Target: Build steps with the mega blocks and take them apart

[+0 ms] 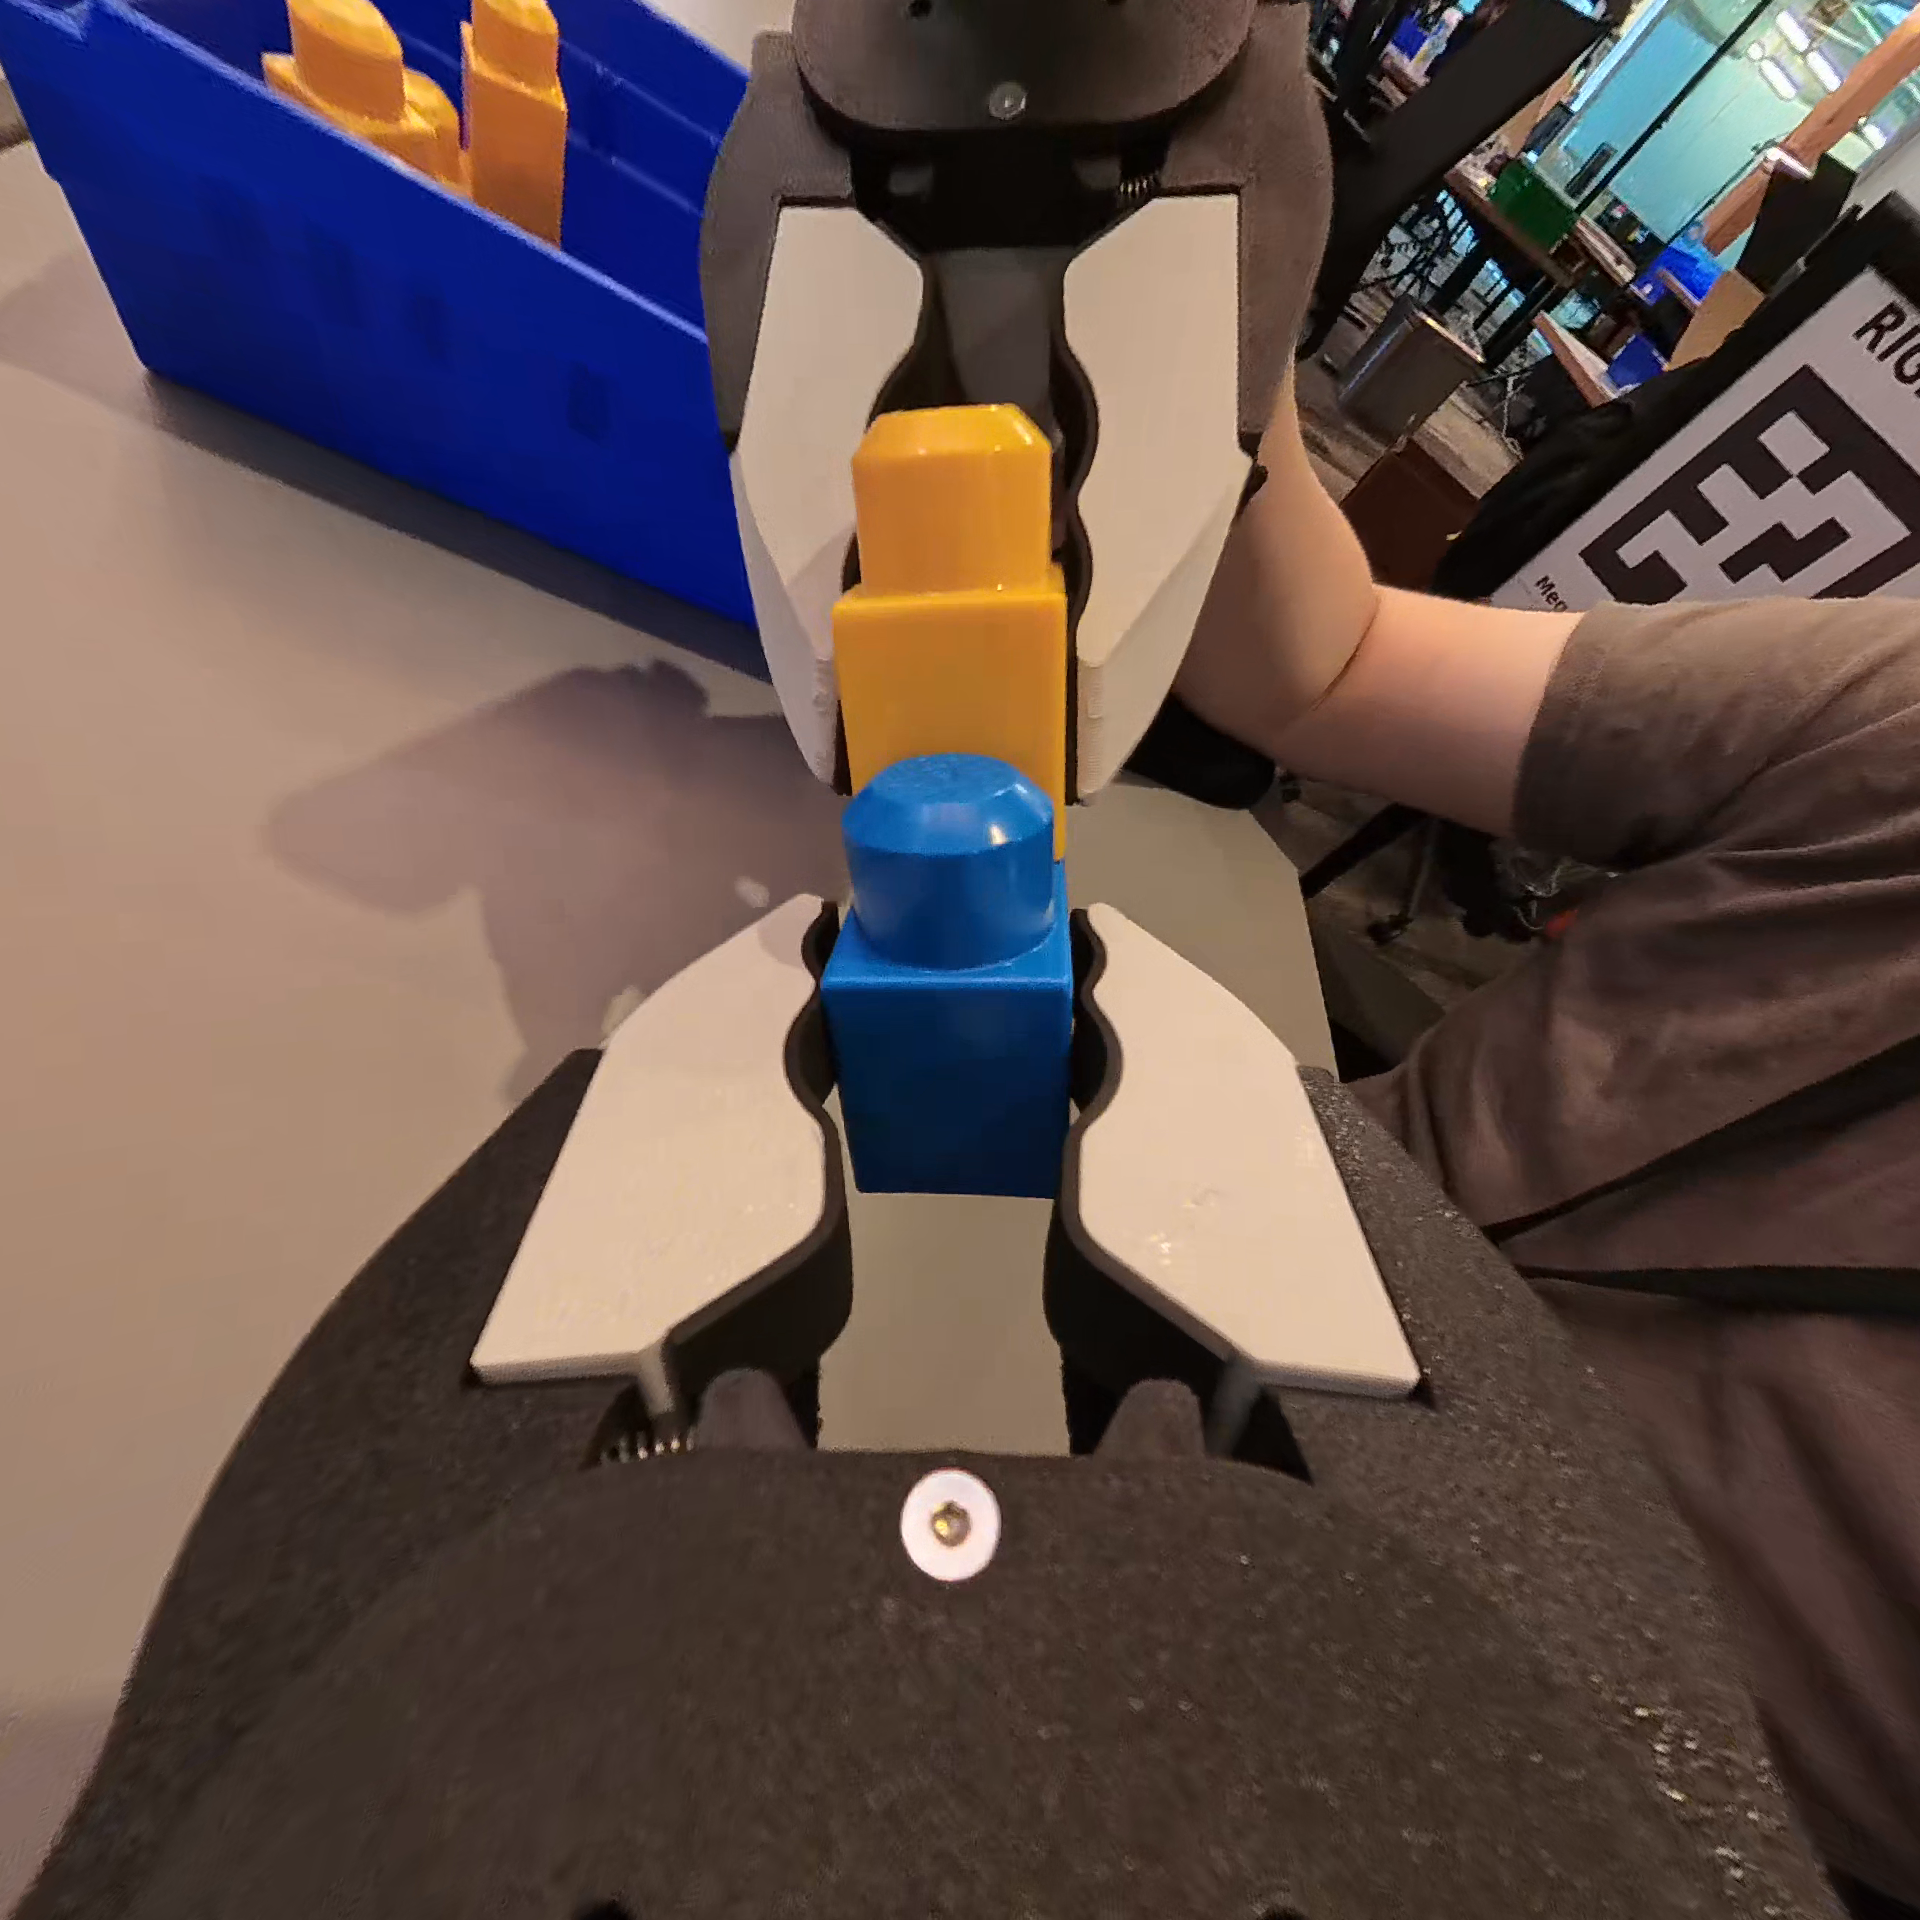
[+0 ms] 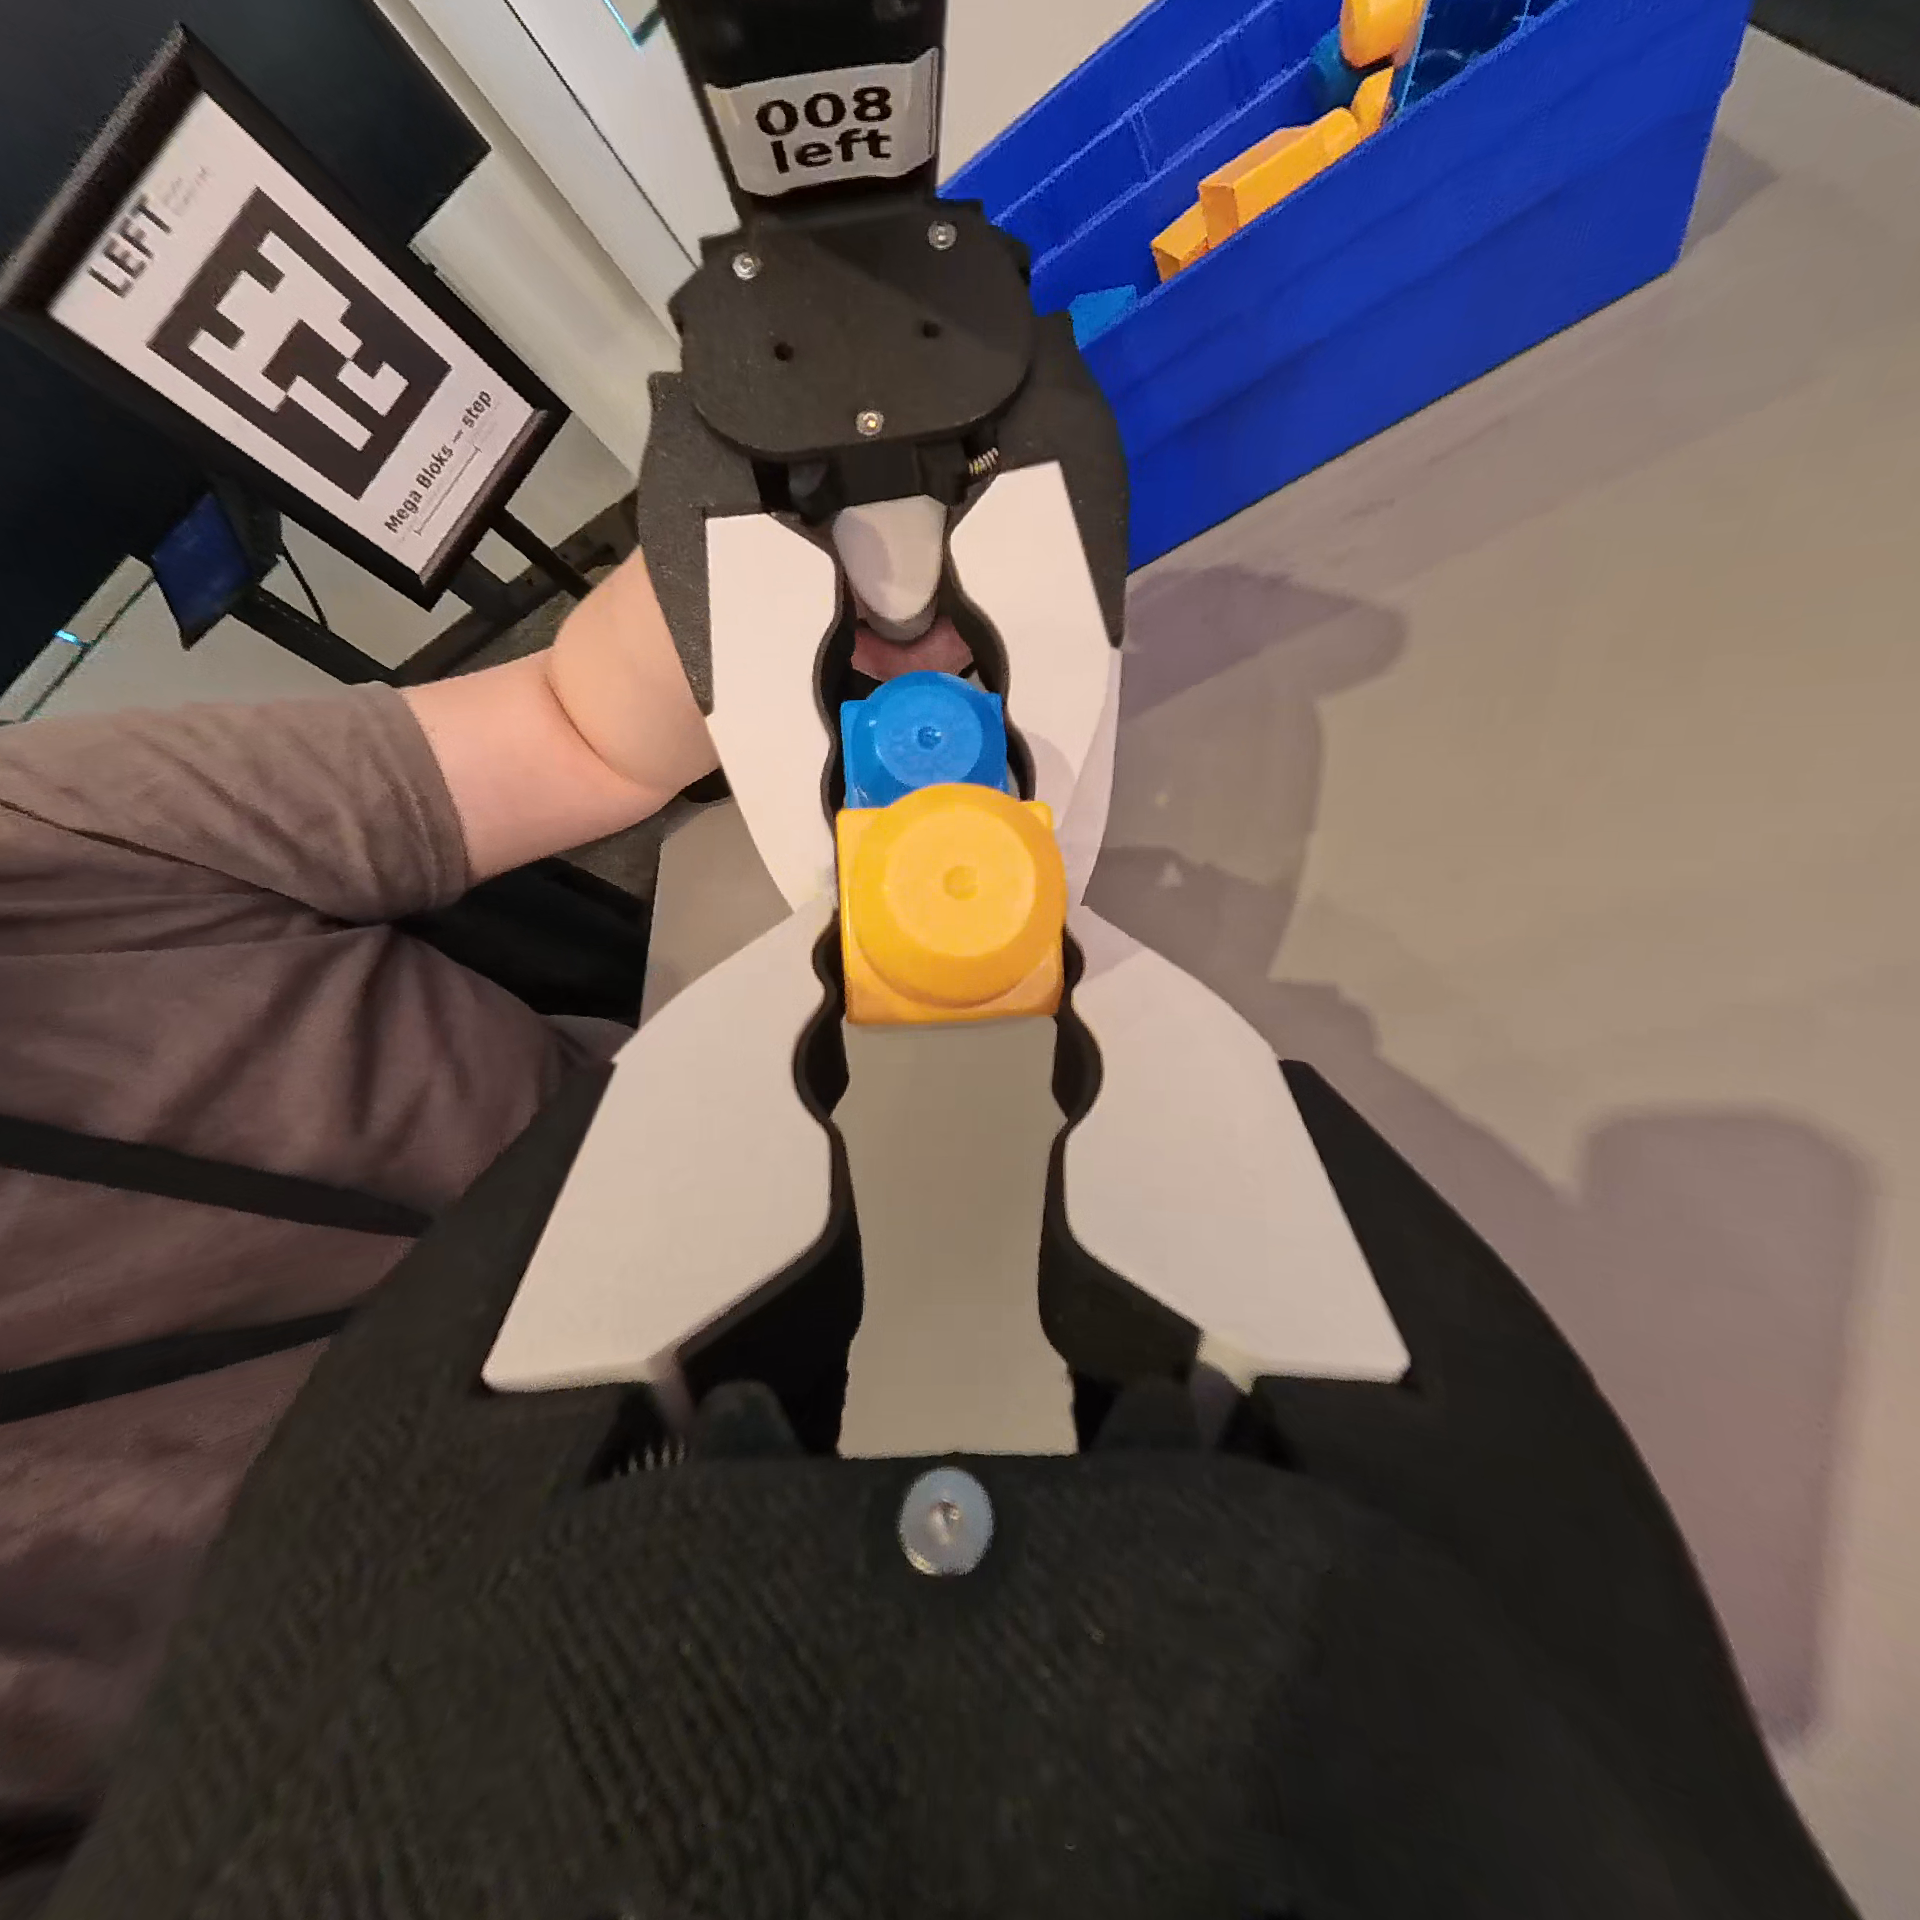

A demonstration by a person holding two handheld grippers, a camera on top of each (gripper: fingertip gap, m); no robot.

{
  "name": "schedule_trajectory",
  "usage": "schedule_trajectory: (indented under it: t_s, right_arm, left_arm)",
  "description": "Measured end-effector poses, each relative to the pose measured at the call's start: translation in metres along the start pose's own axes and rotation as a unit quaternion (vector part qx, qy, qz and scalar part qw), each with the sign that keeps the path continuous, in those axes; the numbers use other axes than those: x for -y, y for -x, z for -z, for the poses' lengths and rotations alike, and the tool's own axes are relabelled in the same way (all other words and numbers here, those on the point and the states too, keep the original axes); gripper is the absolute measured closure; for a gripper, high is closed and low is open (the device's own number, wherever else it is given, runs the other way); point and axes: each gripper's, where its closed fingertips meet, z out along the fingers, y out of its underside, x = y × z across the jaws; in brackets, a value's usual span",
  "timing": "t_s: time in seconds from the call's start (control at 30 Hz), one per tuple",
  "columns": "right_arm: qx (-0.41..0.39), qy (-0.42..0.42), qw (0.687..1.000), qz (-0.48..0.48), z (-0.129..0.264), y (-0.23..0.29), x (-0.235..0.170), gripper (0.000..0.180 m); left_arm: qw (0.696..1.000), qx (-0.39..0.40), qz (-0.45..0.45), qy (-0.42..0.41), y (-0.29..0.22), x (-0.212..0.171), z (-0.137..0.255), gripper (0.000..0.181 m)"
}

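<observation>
Mid-frame, held above the counter [image 1: 260, 727]: left gripper [image 1: 951, 1039] clamps the blue block [image 1: 951, 1070], right gripper [image 2: 951, 956] clamps the yellow block [image 2: 951, 914]. Blocks sit staggered and touching, apparently offset to make a step. Spare blocks wait in the blue bin [image 1: 416, 312], upper left.

Both tools, left tool [image 1: 951, 1049] and right tool [image 2: 951, 961], have white fingers, black textured bodies, silver screws; the person wears a brown sleeve [image 1: 1704, 748].
</observation>
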Motion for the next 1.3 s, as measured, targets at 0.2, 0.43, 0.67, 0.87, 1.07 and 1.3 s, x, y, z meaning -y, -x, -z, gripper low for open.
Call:
schedule_trajectory:
  t_s: [0.2, 0.43, 0.67, 0.87, 1.07, 1.3]
  right_arm:
    - [-0.007, -0.034, 0.998, 0.047, 0.011, 0.008, 0.013, 0.143]
    - [-0.009, -0.071, 0.997, 0.043, 0.013, 0.014, 0.024, 0.142]
    - [-0.014, -0.082, 0.995, 0.046, 0.011, 0.012, 0.027, 0.143]
    - [-0.027, -0.078, 0.995, 0.057, 0.010, 0.009, 0.026, 0.143]
    - [-0.028, -0.096, 0.993, 0.057, 0.010, 0.010, 0.031, 0.143]
    - [-0.024, -0.157, 0.986, 0.056, 0.012, 0.016, 0.046, 0.143]
  left_arm:
    - [0.999, 0.012, -0.034, -0.032, -0.007, 0.014, 0.002, 0.139]
    - [0.997, 0.013, -0.035, -0.060, -0.012, 0.024, 0.011, 0.139]
    - [0.998, 0.018, -0.034, -0.058, -0.011, 0.023, 0.012, 0.140]
    - [0.998, 0.024, -0.033, -0.057, -0.008, 0.022, 0.011, 0.140]
    - [0.997, 0.015, -0.025, -0.076, -0.010, 0.027, 0.015, 0.140]
    - [0.993, -0.011, -0.009, -0.115, -0.016, 0.038, 0.023, 0.140]
